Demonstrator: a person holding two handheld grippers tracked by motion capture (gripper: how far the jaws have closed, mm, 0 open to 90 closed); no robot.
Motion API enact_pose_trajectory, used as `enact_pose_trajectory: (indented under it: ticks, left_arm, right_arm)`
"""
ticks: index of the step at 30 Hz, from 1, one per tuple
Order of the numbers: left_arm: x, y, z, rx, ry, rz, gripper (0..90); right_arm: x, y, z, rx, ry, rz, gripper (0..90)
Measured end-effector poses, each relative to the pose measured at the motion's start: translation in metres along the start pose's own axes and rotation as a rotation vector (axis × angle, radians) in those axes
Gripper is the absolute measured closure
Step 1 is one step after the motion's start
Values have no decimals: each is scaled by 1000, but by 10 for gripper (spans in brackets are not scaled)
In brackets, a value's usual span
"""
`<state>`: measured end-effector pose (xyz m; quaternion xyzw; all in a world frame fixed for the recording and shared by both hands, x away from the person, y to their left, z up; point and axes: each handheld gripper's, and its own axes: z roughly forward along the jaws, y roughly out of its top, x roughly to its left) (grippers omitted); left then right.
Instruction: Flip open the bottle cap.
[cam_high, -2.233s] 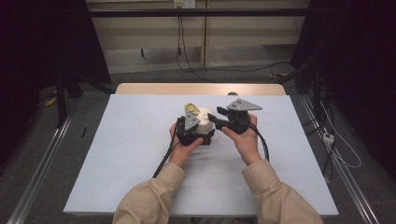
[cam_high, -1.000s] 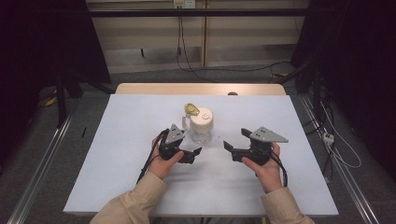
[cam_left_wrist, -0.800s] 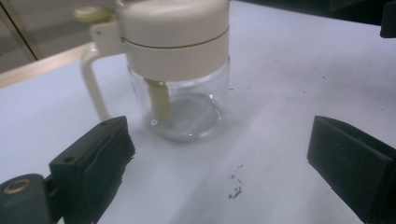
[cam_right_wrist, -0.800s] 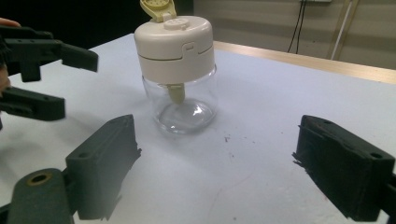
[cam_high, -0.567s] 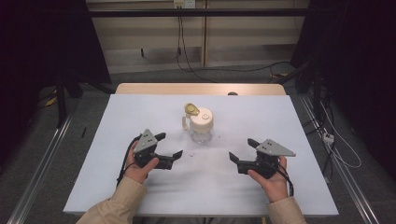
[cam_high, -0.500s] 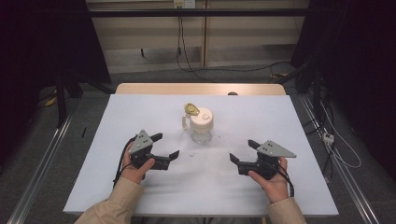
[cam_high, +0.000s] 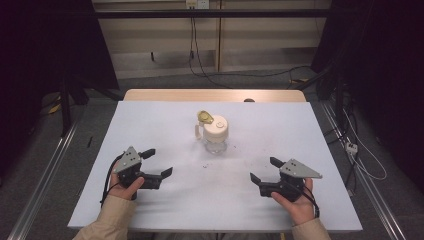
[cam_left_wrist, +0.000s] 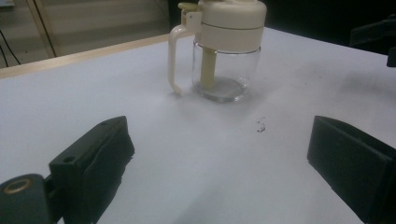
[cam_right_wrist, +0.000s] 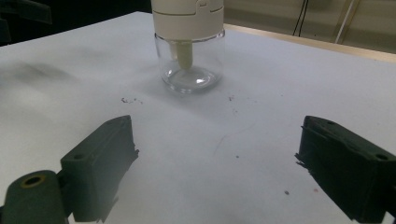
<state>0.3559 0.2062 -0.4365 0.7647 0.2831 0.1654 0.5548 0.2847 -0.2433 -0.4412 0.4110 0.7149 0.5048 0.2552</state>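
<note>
Both grippers have drawn back from the jar (cam_high: 215, 135) toward the near table (cam_high: 150, 125) edge. The left gripper (cam_high: 157, 162), jaws apart, sits at the jar's seven o'clock; the right gripper (cam_high: 265, 170), also apart, at five. The jar stands upright mid-table, untouched.

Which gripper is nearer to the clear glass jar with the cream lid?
Left, slightly. The left gripper is left-front of the jar; the right gripper sits right-front, farther.

Open table (cam_high: 165, 125) on all sides of glass jar (cam_high: 216, 134); jar sole obstruction, standing well apart from both tongs, side handle projecting left.
</note>
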Motion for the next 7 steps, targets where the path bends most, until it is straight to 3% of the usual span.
enact_pose_trajectory:
  ticks: [7]
  left_arm:
    - [6, -6, -10, -8, 19, -18, 59]
  right_arm:
    - [-4, -7, -9, 4, -16, 3, 90]
